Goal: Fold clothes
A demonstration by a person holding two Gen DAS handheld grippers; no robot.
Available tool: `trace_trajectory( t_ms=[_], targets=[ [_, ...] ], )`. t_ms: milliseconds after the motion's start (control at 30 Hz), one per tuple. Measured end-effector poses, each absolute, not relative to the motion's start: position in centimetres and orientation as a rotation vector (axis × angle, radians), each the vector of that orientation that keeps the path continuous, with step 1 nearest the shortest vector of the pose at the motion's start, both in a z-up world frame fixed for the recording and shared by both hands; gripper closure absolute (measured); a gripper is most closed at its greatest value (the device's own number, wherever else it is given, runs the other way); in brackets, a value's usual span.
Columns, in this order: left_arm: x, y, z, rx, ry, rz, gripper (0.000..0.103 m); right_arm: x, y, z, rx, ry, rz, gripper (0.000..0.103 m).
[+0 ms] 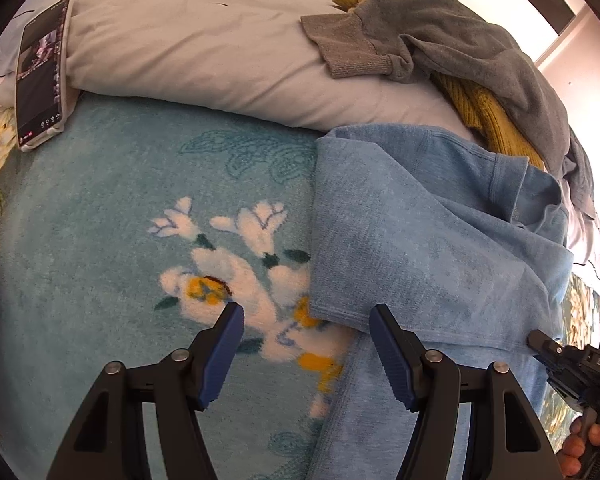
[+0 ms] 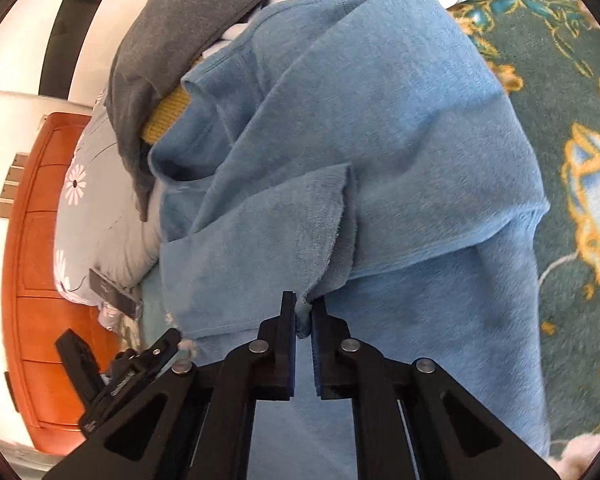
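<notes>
We see the blue fleece garment (image 1: 432, 232) lying on the teal floral blanket (image 1: 100, 240), its far end running up against the pale duvet (image 1: 188, 40) and the clothes pile. It's partly folded: one layer lies over another, with a hemmed edge running across the lower part in the left wrist view.

Left gripper (image 1: 306, 312): jaws spread wide, nothing between them. It hangs above the blanket's white flower print at the garment's left hem corner. We can't tell whether the right-hand finger touches the fabric.

Right gripper (image 2: 303, 312): jaws nearly together, pinching a small bunch of blue fabric at the tips. A flap of the garment rises from the pinch point, its hem edge visible. In the left wrist view the same gripper (image 1: 540, 340) shows at the garment's right edge, with a person's hand (image 1: 580, 444) on its handle.

Clothes pile at the far side: a grey sweater (image 1: 440, 36) draped over a mustard-yellow knit (image 1: 496, 120), both on the duvet, just beyond the blue garment's collar end. The grey one overlaps the yellow; the yellow touches the blue piece.

A phone (image 1: 40, 76) leans upright against the duvet at the far left, screen lit, well apart from the garment.

Right wrist view also shows an orange wooden cabinet (image 2: 48, 280) past the bed edge.
</notes>
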State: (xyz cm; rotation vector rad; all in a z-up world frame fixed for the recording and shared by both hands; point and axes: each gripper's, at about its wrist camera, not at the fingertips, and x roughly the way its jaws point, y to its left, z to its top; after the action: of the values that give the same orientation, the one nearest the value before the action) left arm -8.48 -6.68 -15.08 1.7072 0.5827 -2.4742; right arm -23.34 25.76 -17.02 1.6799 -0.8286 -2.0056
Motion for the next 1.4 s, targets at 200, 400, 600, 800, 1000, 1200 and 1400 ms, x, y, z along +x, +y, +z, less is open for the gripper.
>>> trace_trajectory(
  t_ms=[200, 400, 600, 800, 1000, 1200, 1400],
  targets=[
    [-8.9, -7.6, -14.5, 1.686, 0.619, -2.48, 0.034, -24.8, 23.8, -10.9, 1.513, -0.426, -2.165, 0.098],
    [-10.1, -7.6, -13.0, 1.65, 0.668, -2.528, 0.034, -26.1, 24.9, -5.8, 1.311, -0.147, -2.3, 0.098],
    [-12.6, -5.9, -13.2, 1.691, 0.644, -2.553, 0.033, -27.2, 29.3, -10.8, 1.512, -0.245, -2.306, 0.098],
    [-14.6, -4.4, -15.1, 1.777, 0.461, -2.523, 0.033, -26.4, 30.6, -15.2, 1.656, -0.372, -2.233, 0.097],
    [-14.9, -5.4, -15.9, 1.792, 0.461, -2.5, 0.029, -26.9, 30.3, -14.2, 1.599, -0.374, -2.25, 0.095],
    [-15.1, -6.2, -14.1, 1.729, 0.405, -2.537, 0.03, -27.4, 31.3, -12.8, 1.604, -0.341, -2.355, 0.087],
    [-17.9, -4.9, -11.6, 1.662, 0.46, -2.663, 0.03, -27.9, 28.5, -10.2, 1.479, -0.29, -2.332, 0.087]
  ],
)
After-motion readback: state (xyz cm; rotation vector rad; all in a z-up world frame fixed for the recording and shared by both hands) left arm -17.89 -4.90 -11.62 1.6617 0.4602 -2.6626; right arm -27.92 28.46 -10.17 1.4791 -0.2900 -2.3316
